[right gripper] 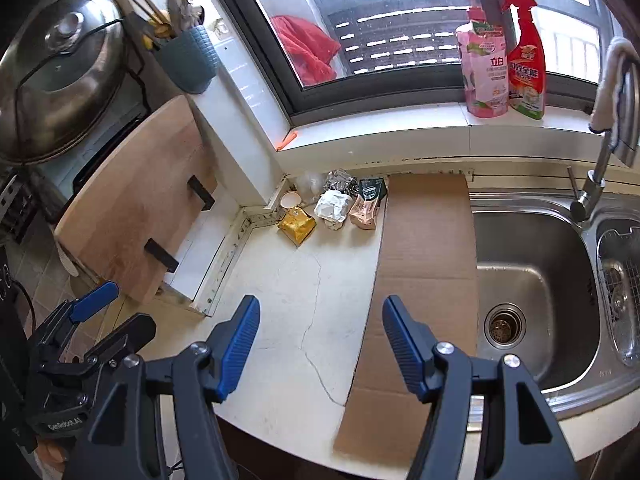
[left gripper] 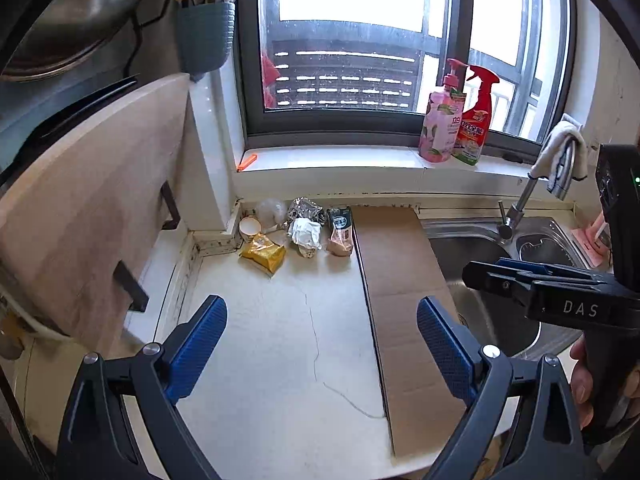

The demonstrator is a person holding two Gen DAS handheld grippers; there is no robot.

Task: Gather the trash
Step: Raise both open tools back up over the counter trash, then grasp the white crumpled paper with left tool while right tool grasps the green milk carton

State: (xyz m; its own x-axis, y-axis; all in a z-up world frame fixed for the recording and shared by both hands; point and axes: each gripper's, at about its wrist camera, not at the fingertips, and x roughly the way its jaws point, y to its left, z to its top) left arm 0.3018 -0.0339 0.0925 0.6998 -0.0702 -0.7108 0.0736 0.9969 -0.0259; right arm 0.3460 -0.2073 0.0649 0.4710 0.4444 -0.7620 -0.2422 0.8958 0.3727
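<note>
A cluster of trash lies at the back of the white countertop (left gripper: 272,340) under the window: a yellow wrapper (left gripper: 263,256) (right gripper: 297,227), a crumpled white paper (left gripper: 305,233) (right gripper: 333,205), a pink and dark packet (left gripper: 340,233) (right gripper: 366,204), crumpled foil (left gripper: 305,209) (right gripper: 340,180), a small paper cup (left gripper: 249,227) (right gripper: 289,200) and a clear plastic piece (left gripper: 271,209). My left gripper (left gripper: 322,312) is open and empty, well short of the trash. My right gripper (right gripper: 320,312) is open and empty, also short of it; it also shows in the left wrist view (left gripper: 532,280).
A cardboard strip (left gripper: 404,304) (right gripper: 424,272) lies between counter and steel sink (right gripper: 532,280). A faucet (right gripper: 596,184) stands at the right. A wooden cutting board (left gripper: 92,216) (right gripper: 140,200) leans at the left. Two bottles (right gripper: 504,60) stand on the windowsill.
</note>
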